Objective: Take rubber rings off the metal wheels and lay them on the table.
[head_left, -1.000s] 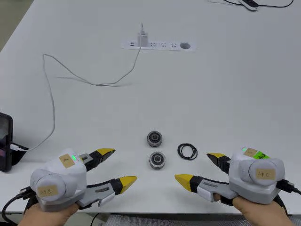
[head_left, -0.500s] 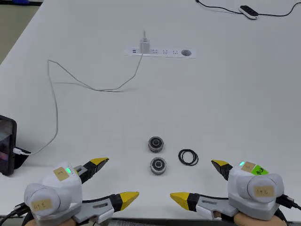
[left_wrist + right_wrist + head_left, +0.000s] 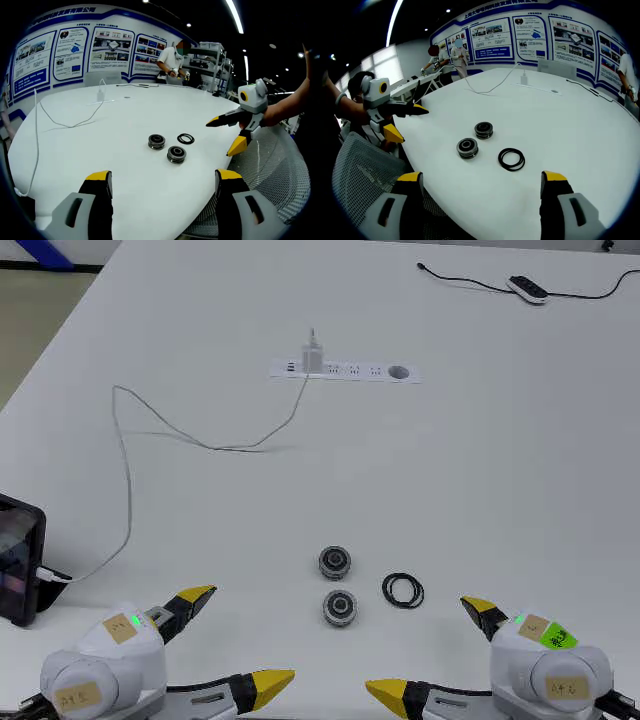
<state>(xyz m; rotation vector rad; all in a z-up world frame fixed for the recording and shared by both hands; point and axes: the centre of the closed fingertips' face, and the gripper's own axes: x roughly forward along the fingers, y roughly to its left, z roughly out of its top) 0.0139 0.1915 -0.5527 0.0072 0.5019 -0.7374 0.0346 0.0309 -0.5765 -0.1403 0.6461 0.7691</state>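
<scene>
We see a white power strip (image 3: pixel 345 371) far across the desk (image 3: pixel 500 470), with a charger (image 3: pixel 313 360) plugged in at its left end. A white cable (image 3: pixel 125 470) loops from it to a dark device (image 3: pixel 18 560) at the near left edge.

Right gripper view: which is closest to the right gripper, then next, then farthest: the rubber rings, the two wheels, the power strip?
1. Rubber rings, just ahead, slightly right.
2. Nearer wheel, left of the rings.
3. Farther wheel, behind that one.
4. Power strip, far back.
</scene>
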